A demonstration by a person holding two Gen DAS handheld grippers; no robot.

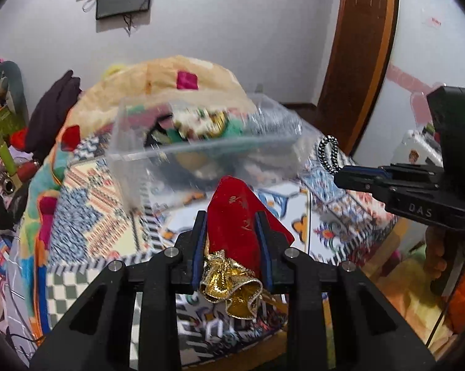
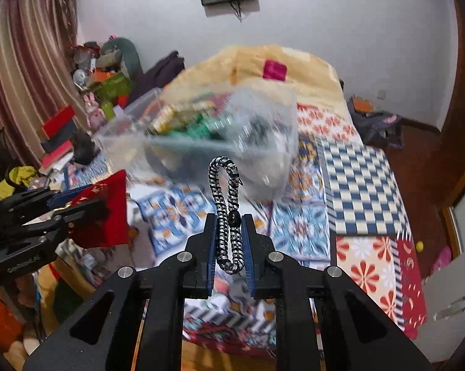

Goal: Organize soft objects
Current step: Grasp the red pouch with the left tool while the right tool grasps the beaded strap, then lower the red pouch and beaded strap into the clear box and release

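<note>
My left gripper [image 1: 232, 216] is shut on a red velvet pouch [image 1: 235, 210] with a gold frilled mouth [image 1: 232, 284], held above the bed; the pouch also shows in the right wrist view [image 2: 105, 210]. My right gripper [image 2: 229, 219] is shut on a black-and-silver braided loop [image 2: 226, 185], which also shows in the left wrist view [image 1: 328, 153]. A clear plastic bin [image 1: 158, 160] holding several soft items stands on the bed ahead of both grippers, blurred; it also shows in the right wrist view [image 2: 124, 136].
The bed has a patchwork cover [image 2: 356, 170] and a beige pillow [image 1: 176, 77] behind the bin. Clutter of boxes and toys [image 2: 102, 86] lies at the left by a curtain. A dark bag [image 2: 374, 120] lies on the floor at right, near a wooden door frame [image 1: 356, 46].
</note>
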